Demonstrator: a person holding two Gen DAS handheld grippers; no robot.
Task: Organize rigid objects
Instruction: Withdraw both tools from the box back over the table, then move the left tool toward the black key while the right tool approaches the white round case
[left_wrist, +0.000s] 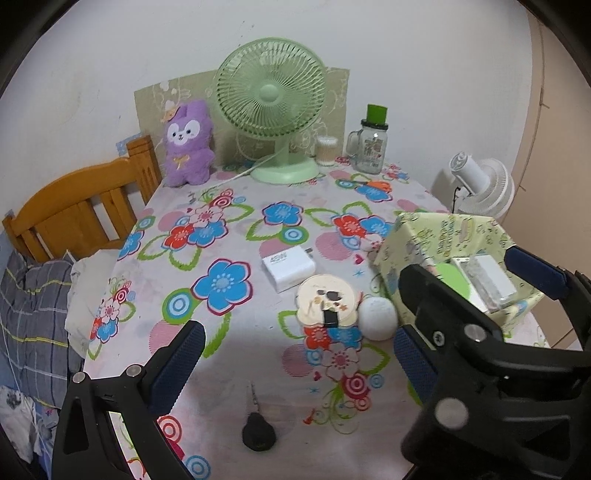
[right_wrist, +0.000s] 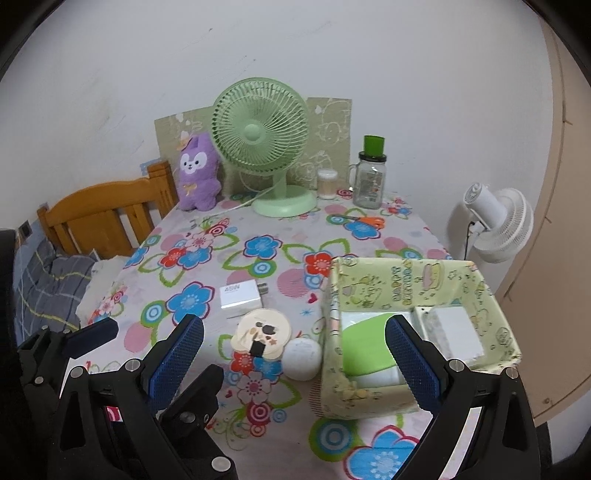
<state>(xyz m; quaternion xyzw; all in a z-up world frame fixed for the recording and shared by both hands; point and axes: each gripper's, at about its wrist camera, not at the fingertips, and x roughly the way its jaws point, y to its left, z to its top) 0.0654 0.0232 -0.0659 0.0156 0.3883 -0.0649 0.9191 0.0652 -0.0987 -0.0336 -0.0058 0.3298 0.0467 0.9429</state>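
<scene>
On the flowered tablecloth lie a white charger (left_wrist: 288, 266) (right_wrist: 240, 293), a cream round disc with a black clip (left_wrist: 328, 299) (right_wrist: 262, 334), a white ball (left_wrist: 378, 317) (right_wrist: 302, 358) and a black key (left_wrist: 258, 432). Right of them stands a yellow-green patterned box (left_wrist: 436, 236) (right_wrist: 388, 284). It holds a green round item (right_wrist: 365, 343) and a white box (right_wrist: 454, 332). My left gripper (left_wrist: 295, 362) hovers open above the near table, with the key below it. My right gripper (right_wrist: 295, 362) is open and empty, its right finger over the box.
Along the back stand a green desk fan (left_wrist: 271, 110), a purple plush (left_wrist: 188, 144), a swab pot (left_wrist: 327, 149) and a glass jar with a green lid (left_wrist: 371, 147). Orange scissors (left_wrist: 373, 184) lie near the jar. A wooden headboard (left_wrist: 85, 210) is left, a white fan (left_wrist: 484, 188) right.
</scene>
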